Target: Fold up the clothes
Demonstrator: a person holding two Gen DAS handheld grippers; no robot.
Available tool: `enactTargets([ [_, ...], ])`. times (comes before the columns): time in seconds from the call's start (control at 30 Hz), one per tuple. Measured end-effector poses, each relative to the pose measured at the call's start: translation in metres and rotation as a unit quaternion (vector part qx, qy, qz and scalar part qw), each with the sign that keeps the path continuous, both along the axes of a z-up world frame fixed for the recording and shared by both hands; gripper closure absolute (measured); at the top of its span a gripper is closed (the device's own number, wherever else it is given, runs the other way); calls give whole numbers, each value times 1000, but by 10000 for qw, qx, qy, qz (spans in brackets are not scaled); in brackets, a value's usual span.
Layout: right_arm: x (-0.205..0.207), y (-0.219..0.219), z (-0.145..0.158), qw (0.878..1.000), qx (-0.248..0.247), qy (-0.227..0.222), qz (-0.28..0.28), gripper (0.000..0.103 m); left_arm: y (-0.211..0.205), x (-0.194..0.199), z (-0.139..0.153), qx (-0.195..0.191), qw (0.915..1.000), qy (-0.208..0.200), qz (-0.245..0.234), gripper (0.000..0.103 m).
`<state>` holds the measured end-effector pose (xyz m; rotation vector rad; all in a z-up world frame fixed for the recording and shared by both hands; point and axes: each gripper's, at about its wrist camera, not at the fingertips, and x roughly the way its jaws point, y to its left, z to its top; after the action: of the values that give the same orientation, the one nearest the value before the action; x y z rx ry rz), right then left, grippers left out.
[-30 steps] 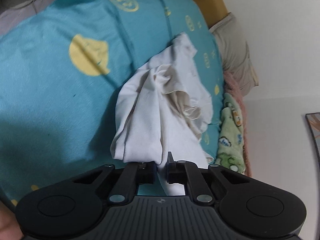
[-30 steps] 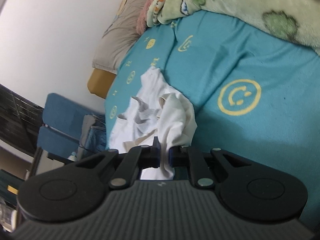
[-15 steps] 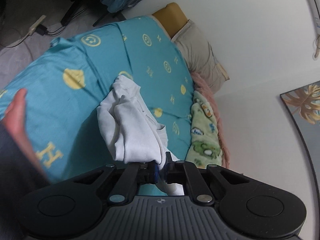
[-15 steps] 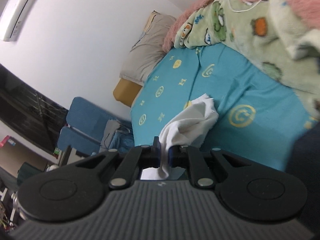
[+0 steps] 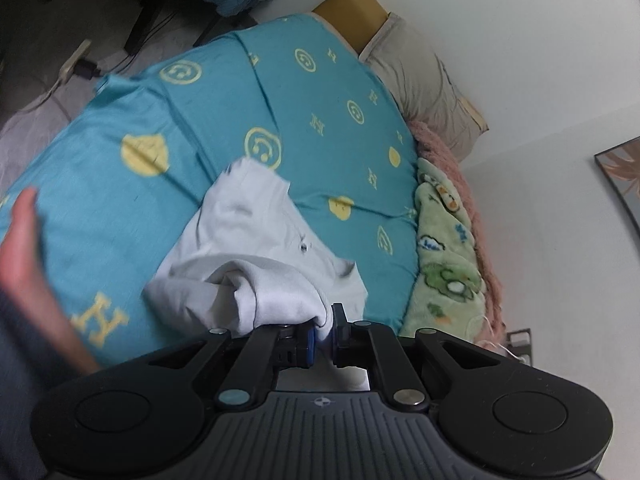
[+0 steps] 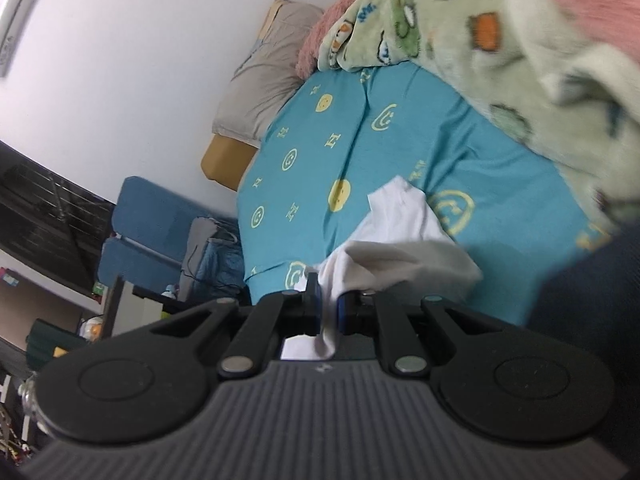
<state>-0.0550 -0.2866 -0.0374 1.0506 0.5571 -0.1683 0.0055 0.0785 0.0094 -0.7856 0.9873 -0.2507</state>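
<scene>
White garment (image 5: 256,240) is spreading wider across the bed (image 5: 120,200), lowering from its bunched, lifted hang.

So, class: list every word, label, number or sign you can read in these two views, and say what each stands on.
"H": yellow serif letters printed repeatedly on the teal bedsheet, among yellow smiley faces.
Wall unit at the top left of the right wrist view: dark marks, too blurred to read.
White shirt, green cartoon blanket, left gripper, right gripper: no readable text.
</scene>
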Motion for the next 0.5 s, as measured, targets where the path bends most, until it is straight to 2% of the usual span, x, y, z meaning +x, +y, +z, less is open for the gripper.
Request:
enactTargets([
  [0.17, 73, -15, -18, 9998, -26, 188, 70, 92, -28, 73, -21, 443, 9990, -37, -83, 95],
  [0.23, 99, -20, -28, 9996, -20, 265, 91, 91, -35, 98, -36, 509, 9986, -34, -131, 95],
  [0.33, 128, -28, -52, 9994, -10, 326, 126, 91, -41, 129, -64, 411, 9988, -195, -198, 94],
  [0.5, 162, -33, -81, 9983, -139, 383, 426, 90, -40, 149, -107, 331, 9984, -421, -183, 93],
])
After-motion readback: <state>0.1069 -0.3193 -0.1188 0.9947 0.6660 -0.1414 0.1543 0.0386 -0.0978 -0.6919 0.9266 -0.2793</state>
